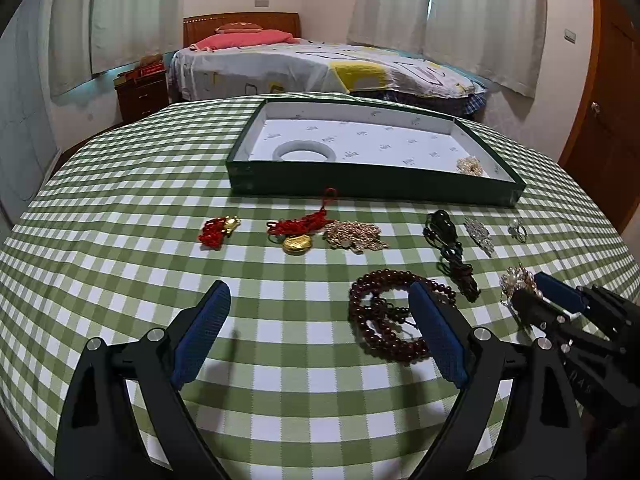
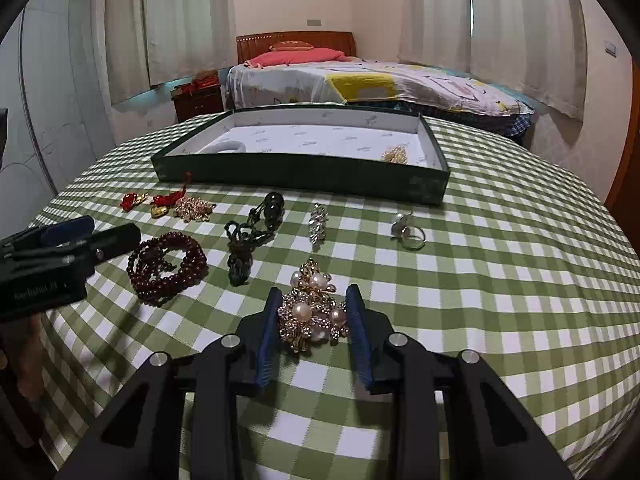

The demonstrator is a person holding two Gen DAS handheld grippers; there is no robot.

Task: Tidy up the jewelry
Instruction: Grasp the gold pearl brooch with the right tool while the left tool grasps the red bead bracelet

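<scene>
**Jewelry sorting: early stage, two pieces stored**

Left wrist view: The green tray (image 1: 376, 188) is sitting at upper centre on the checked desk (image 1: 120, 200). It is holding only a pale bangle (image 1: 305, 151) and a small gold piece (image 1: 470, 165). The left tongs (image 1: 320, 300) are standing wide and empty at the lower centre, with the dark red bead string (image 1: 384, 316) lying near the right-hand pad. A row of red, gold and black pieces is still waiting below the tray.

Right wrist view: The right tongs (image 2: 314, 312) are standing narrow around the pearl brooch (image 2: 314, 310) at centre frame, pads apparently touching its edges, so a grasp appears to be starting. The ring (image 2: 408, 232) and crystal pin (image 2: 318, 222) are lying loose above.
</scene>
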